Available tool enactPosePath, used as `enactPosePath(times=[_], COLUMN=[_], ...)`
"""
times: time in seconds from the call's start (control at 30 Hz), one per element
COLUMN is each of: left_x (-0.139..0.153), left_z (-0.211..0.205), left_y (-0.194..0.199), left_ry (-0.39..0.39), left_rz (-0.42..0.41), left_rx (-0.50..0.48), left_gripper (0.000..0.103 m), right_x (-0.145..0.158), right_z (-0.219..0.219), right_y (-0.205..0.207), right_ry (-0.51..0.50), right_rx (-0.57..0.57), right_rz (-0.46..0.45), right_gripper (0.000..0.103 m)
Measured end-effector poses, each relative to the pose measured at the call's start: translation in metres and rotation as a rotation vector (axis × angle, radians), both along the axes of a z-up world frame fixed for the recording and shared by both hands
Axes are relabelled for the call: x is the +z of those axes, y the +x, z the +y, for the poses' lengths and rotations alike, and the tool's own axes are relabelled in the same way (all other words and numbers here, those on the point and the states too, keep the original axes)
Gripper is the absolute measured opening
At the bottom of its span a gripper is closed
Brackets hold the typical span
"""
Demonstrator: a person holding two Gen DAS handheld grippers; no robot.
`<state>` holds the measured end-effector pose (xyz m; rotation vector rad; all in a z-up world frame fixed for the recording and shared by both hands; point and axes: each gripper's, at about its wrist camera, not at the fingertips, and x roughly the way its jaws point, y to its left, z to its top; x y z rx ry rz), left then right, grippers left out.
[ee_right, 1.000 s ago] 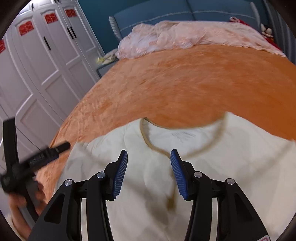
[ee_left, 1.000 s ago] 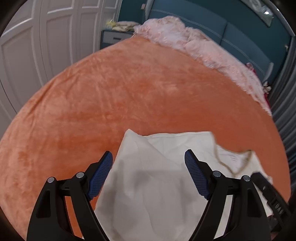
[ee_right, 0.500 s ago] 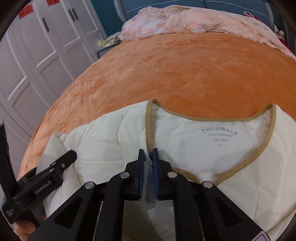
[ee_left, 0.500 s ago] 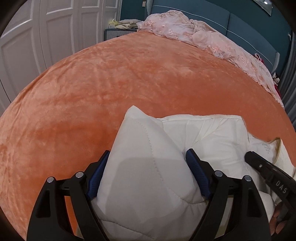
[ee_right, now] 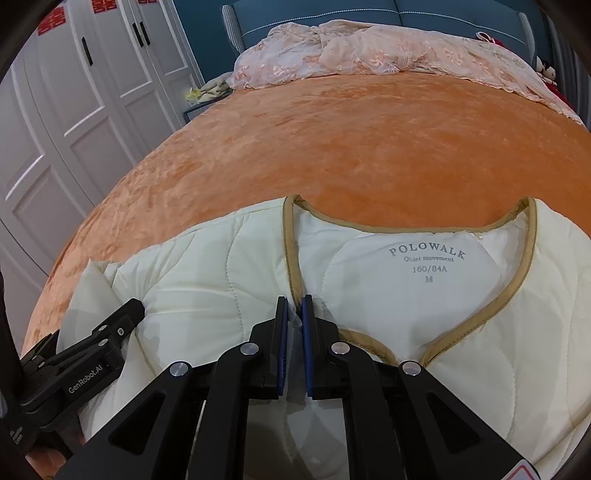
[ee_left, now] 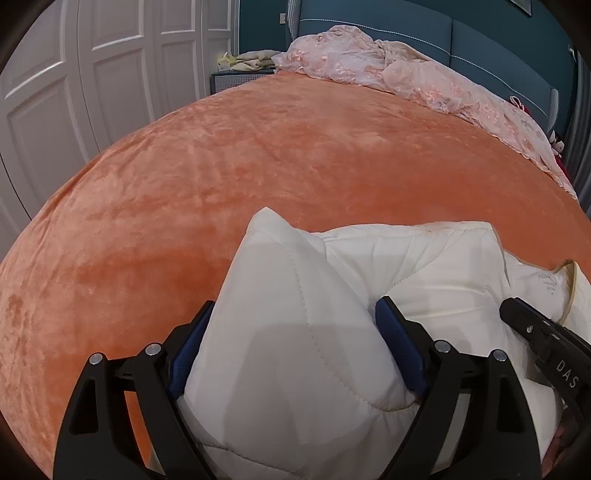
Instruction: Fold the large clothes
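Gripping the cream quilted jacket (ee_right: 461,332) near its neckline, we are keeping the right gripper (ee_right: 294,325) pinched together on a thin fold of the fabric right beside the tan trim (ee_right: 291,254) of the front opening. Its blue pads (ee_right: 282,347) are standing almost together, with only that sliver of cloth between them.

We are holding the left gripper (ee_left: 295,350) over the jacket's other end, where a puffy bunched section, apparently a sleeve or shoulder (ee_left: 291,332), is rising up between its fingers. Those fingers have just been opening wider, and they are now spread far apart; the padded cloth is filling the gap and brushing both blue pads (ee_left: 400,354), but we cannot tell whether they are pressing on it or merely flanking it.

The jacket is lying on the near edge of the bed's orange plush blanket (ee_left: 258,177), with the collar facing the headboard and the inside label (ee_right: 428,262) showing through the open V of the neck. In the right wrist view we are seeing the left gripper's black finger (ee_right: 107,332) resting on the fabric to the left; in the left wrist view the right gripper's black finger (ee_left: 543,339) is showing at the right, close to the collar.

Farther back, a pink lacy cover (ee_right: 369,51) is lying heaped across the head of the bed against the blue headboard (ee_left: 406,33), and white wardrobe doors (ee_right: 74,110) are standing along the left side.
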<state>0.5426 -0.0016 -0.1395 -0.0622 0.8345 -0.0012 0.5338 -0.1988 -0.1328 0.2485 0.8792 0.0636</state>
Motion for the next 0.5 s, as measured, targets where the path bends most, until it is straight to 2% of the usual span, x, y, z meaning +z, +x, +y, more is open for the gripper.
enactPosePath(times=[0.13, 0.2, 0.3, 0.33, 0.4, 0.5], left_x=[-0.001, 0.001, 0.007, 0.013, 0.032, 0.069], left_z=[-0.001, 0.0, 0.0, 0.0, -0.003, -0.025], left_y=[0.0, 0.001, 0.005, 0.004, -0.004, -0.021], left_ry=[0.004, 0.0, 0.011, 0.02, 0.029, -0.015], left_rz=[-0.001, 0.006, 0.048, 0.054, 0.023, -0.057], left_rx=[0.002, 0.003, 0.006, 0.008, -0.011, -0.094], left_gripper=[0.085, 0.085, 0.087, 0.087, 0.087, 0.091], right_x=[0.0, 0.006, 0.038, 0.048, 0.074, 0.092], right_z=[-0.004, -0.009, -0.036, -0.046, -0.084, -0.144], right_y=[-0.001, -0.004, -0.027, -0.036, -0.063, -0.09], right_ry=[0.032, 0.057, 0.093, 0.097, 0.08, 0.038], right_rx=[-0.006, -0.019, -0.104, -0.128, -0.198, -0.3], right_rz=[-0.006, -0.02, -0.1, -0.124, -0.178, -0.185], right_gripper=[0.005, 0.01, 0.026, 0.04, 0.057, 0.063])
